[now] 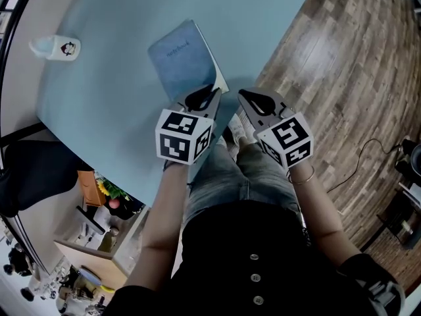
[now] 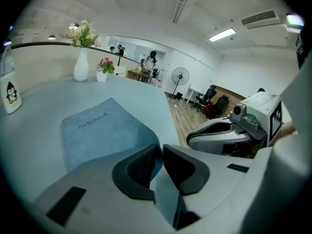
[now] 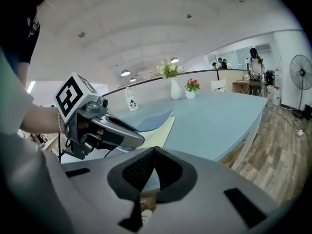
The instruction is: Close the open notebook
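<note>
The notebook (image 1: 181,61) lies on the light blue table (image 1: 112,84), its blue cover facing up with "notebook" printed on it. In the right gripper view the cover (image 3: 153,122) stands raised above the cream pages (image 3: 158,135). My left gripper (image 1: 209,92) is at the notebook's near corner, jaws closed on the cover's edge (image 2: 146,143), which curves down into them. My right gripper (image 1: 245,96) is beside it, off the table's edge above the floor, shut with nothing between its pads. Also visible are the left gripper (image 2: 160,149) and right gripper (image 3: 153,152) in their own views.
A white cup with a penguin picture (image 1: 60,47) stands at the table's far left. Two vases with flowers (image 2: 81,65) stand at the table's far end. Wooden floor (image 1: 329,64) lies to the right, with a cable (image 1: 368,150) and a fan (image 2: 179,77) farther off.
</note>
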Available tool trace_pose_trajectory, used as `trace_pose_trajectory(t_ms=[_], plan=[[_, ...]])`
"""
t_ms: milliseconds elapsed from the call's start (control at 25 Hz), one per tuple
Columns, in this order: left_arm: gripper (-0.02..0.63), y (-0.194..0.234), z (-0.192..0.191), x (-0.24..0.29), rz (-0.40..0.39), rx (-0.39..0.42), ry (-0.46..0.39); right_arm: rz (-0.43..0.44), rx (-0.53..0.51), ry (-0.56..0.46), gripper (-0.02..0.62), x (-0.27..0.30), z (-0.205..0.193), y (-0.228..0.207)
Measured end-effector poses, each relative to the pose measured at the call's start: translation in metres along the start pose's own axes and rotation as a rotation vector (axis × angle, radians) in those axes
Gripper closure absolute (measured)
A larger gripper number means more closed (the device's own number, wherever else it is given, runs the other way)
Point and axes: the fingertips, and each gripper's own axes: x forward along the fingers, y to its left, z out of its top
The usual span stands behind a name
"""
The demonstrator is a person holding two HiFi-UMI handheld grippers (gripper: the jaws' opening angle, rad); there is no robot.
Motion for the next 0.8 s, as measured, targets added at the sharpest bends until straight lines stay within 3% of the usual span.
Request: trace_pose_trajectory(t_ms=[800], plan=[[0.554, -0.001, -0.012, 0.023, 0.059, 0.089, 0.127, -0.007, 0.051, 0.004, 0.587, -0.006, -0.022, -0.013]])
